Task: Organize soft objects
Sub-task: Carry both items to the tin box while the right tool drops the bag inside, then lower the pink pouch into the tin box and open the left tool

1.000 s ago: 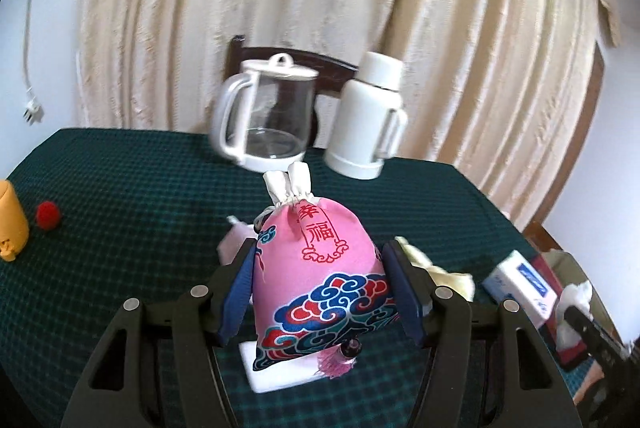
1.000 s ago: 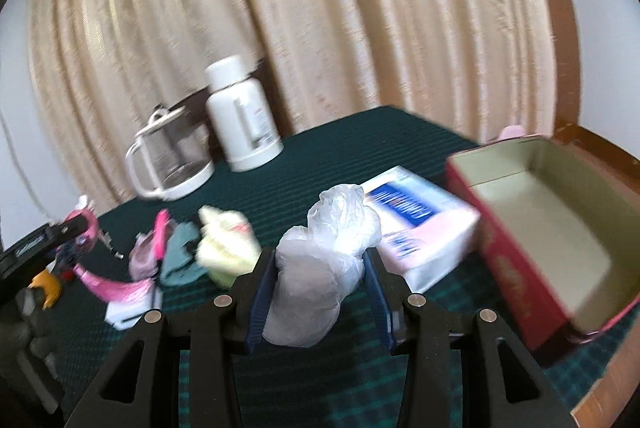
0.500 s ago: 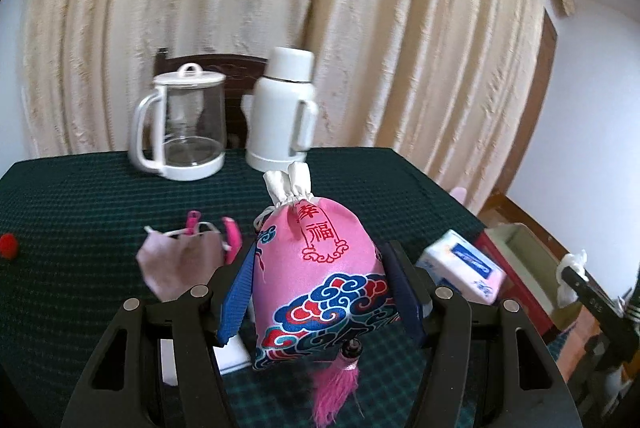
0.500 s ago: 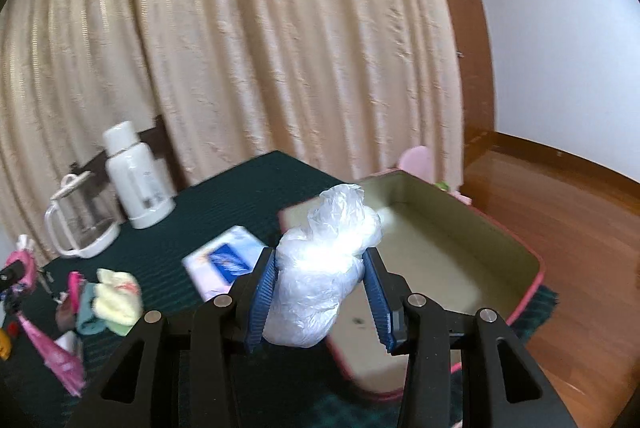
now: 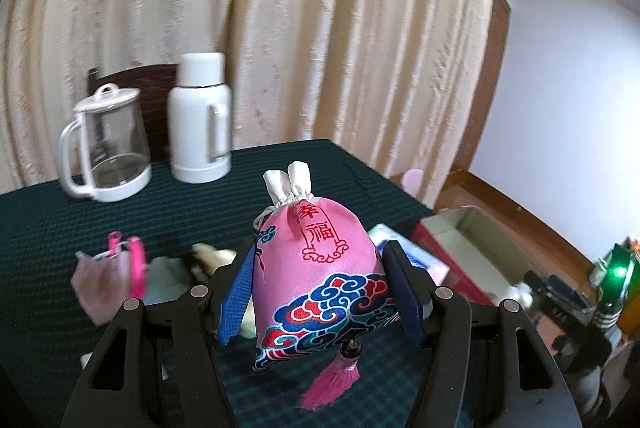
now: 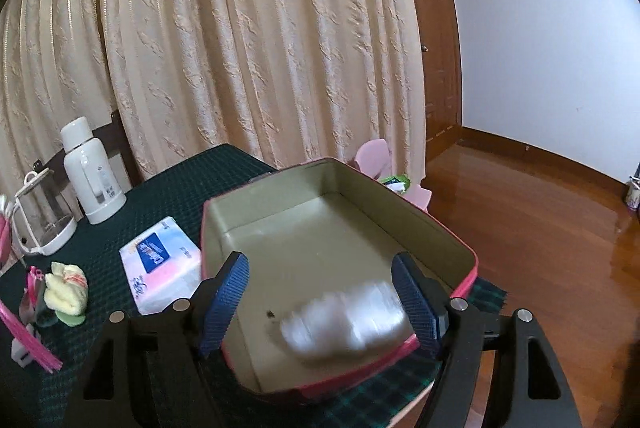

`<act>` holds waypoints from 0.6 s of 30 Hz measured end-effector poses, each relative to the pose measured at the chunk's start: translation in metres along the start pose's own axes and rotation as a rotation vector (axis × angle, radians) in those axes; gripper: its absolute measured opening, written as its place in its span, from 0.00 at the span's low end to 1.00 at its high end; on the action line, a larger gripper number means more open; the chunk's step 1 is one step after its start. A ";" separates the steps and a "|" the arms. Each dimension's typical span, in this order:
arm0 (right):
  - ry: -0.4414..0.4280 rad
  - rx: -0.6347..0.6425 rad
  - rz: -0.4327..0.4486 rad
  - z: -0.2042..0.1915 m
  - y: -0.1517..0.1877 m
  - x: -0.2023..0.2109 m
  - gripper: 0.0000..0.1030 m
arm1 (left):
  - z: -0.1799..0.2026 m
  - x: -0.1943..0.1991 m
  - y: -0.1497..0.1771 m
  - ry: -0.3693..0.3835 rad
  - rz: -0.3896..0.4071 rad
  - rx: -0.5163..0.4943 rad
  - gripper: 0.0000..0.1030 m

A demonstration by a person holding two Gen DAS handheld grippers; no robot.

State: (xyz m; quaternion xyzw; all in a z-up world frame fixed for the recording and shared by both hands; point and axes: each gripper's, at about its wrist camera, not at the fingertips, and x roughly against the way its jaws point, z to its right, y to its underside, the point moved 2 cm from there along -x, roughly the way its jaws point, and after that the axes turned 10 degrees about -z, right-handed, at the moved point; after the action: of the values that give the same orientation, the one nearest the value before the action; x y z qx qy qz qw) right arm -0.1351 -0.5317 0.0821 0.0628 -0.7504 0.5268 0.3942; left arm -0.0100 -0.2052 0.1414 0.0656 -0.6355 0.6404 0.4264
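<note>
Pink pouch (image 5: pixel 320 268): soft, light, pinched mid-body by left gripper (image 5: pixel 318 298). Right gripper (image 6: pixel 320 298) spread wide, empty; plastic bag (image 6: pixel 344 322) blurred over box (image 6: pixel 280 216).

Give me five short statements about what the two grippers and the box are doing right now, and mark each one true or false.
1. The left gripper is shut on the pink pouch. True.
2. The right gripper is clamped on the plastic bag. False: its jaws stand wide open and the blurred bag lies below, in the box.
3. The tissue pack lies inside the box. False: it lies beside it on the green tablecloth.
4. The white thermos stands upright beside the glass kettle. True.
5. The pouch has a blue tassel. False: it is pink.
</note>
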 end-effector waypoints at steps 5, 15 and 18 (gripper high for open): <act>-0.008 -0.032 0.009 0.016 0.000 0.004 0.75 | 0.041 -0.012 -0.013 0.069 -0.009 -0.060 0.62; 0.002 -0.090 0.027 0.035 -0.001 0.006 0.75 | 0.124 -0.041 -0.037 0.241 -0.026 -0.149 0.62; 0.002 -0.108 0.026 0.040 -0.002 0.005 0.75 | 0.145 -0.050 -0.044 0.290 -0.019 -0.168 0.62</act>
State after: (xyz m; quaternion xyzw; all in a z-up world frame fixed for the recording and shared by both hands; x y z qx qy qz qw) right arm -0.1587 -0.5646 0.0816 0.0311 -0.7781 0.4907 0.3910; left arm -0.0175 -0.3617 0.1700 -0.0574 -0.6177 0.5839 0.5236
